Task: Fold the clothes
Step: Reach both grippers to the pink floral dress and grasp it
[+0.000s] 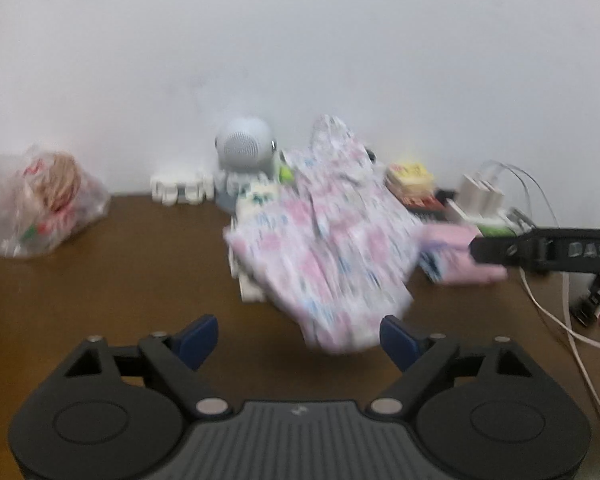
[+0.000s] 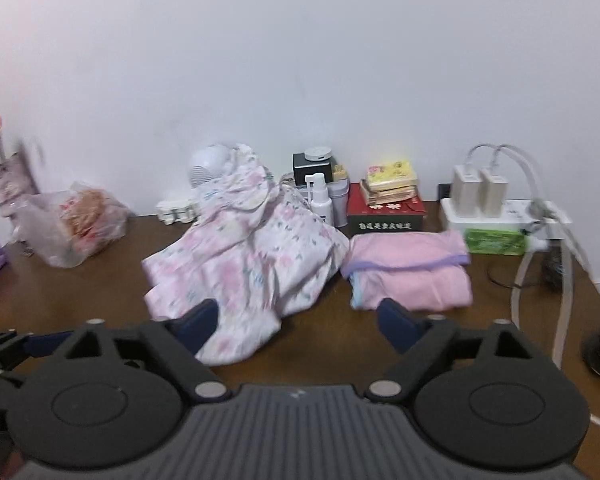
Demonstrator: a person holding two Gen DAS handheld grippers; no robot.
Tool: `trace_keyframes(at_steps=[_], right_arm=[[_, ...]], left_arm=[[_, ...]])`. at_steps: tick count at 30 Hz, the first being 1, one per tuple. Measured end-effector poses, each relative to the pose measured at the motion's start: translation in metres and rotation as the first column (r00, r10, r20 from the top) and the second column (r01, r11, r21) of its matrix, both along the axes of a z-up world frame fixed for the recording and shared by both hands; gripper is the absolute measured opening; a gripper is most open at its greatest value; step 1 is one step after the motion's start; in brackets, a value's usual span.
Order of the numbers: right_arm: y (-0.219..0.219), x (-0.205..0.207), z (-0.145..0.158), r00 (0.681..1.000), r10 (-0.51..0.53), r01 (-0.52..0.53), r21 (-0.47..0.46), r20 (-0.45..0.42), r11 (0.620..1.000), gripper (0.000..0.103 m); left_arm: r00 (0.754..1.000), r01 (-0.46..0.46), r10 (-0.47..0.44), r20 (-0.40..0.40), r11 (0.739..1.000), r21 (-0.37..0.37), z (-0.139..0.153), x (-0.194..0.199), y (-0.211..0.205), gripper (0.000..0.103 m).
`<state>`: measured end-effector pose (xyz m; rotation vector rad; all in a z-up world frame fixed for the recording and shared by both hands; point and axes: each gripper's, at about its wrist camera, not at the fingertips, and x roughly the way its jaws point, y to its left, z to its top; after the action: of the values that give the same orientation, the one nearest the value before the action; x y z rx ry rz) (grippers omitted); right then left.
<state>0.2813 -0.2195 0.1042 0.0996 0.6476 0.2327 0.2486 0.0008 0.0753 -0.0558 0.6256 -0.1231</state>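
Two grippers hover low over a brown table (image 2: 100, 280), both angled downward toward the far wall. The left gripper (image 1: 299, 338) has its blue pads spread wide apart with nothing pinched between them; a floral garment (image 1: 324, 240), blurred in this view, lies crumpled on the table just beyond, its near hem beside the right-hand pad. The right gripper (image 2: 296, 320) likewise stands with pads apart and grips nothing. In its view the floral garment (image 2: 244, 260) is heaped left of centre, its near edge lying by the left pad, while a folded pink garment (image 2: 412, 276) rests flat just to the right of it, a little beyond the right pad. Part of the left gripper shows at that view's near left edge. A plastic bag (image 2: 80, 224) sits far left.
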Motion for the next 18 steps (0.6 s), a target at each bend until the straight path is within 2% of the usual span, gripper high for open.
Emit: trace_keyframes(at_steps=[2, 6, 8, 10, 11, 12, 15, 16, 17, 18], right_arm=[[0.004, 0.028, -0.005, 1.0, 0.019, -0.018, 0.027, -0.022, 0.999, 0.081], [0.018, 0.069, -0.007, 0.999, 0.035, -0.035, 0.029, -0.006, 0.999, 0.08], [0.026, 0.087, -0.01, 0.999, 0.036, -0.036, 0.035, -0.01, 0.999, 0.08], [0.036, 0.1, -0.015, 0.997, 0.065, -0.063, 0.049, -0.043, 0.997, 0.066], [0.041, 0.106, -0.02, 0.993, 0.089, -0.086, 0.054, -0.071, 0.995, 0.054], [0.045, 0.108, -0.023, 0.989, 0.106, -0.101, 0.053, -0.1, 0.993, 0.049], [0.047, 0.104, -0.03, 0.978, 0.143, -0.133, 0.072, -0.149, 0.988, 0.047], [0.046, 0.1, -0.032, 0.975, 0.156, -0.144, 0.086, -0.156, 0.986, 0.041], [0.044, 0.097, -0.034, 0.972, 0.17, -0.155, 0.1, -0.163, 0.983, 0.012], [0.042, 0.094, -0.036, 0.969, 0.164, -0.145, 0.108, -0.186, 0.983, 0.003]], left_arm=[[0.999, -0.029, 0.03, 0.012, 0.999, -0.015, -0.002, 0.025, 0.005, 0.087], [0.988, -0.155, 0.156, 0.001, 0.984, -0.089, -0.008, 0.071, 0.024, 0.086], [0.978, -0.209, 0.207, -0.029, 0.973, -0.102, -0.014, 0.089, 0.032, 0.071], [0.975, -0.211, 0.199, -0.096, 0.969, -0.131, -0.023, 0.103, 0.037, 0.03], [0.975, -0.201, 0.181, -0.132, 0.966, -0.164, -0.027, 0.107, 0.04, 0.022], [0.975, -0.192, 0.163, -0.152, 0.961, -0.199, -0.031, 0.108, 0.044, 0.015], [0.978, -0.175, 0.144, -0.152, 0.962, -0.212, -0.035, 0.099, 0.047, 0.015], [0.979, -0.165, 0.131, -0.158, 0.959, -0.228, -0.036, 0.094, 0.047, 0.016], [0.979, -0.156, 0.118, -0.164, 0.957, -0.245, -0.037, 0.089, 0.048, 0.016], [0.979, -0.143, 0.096, -0.178, 0.95, -0.277, -0.037, 0.084, 0.047, 0.016]])
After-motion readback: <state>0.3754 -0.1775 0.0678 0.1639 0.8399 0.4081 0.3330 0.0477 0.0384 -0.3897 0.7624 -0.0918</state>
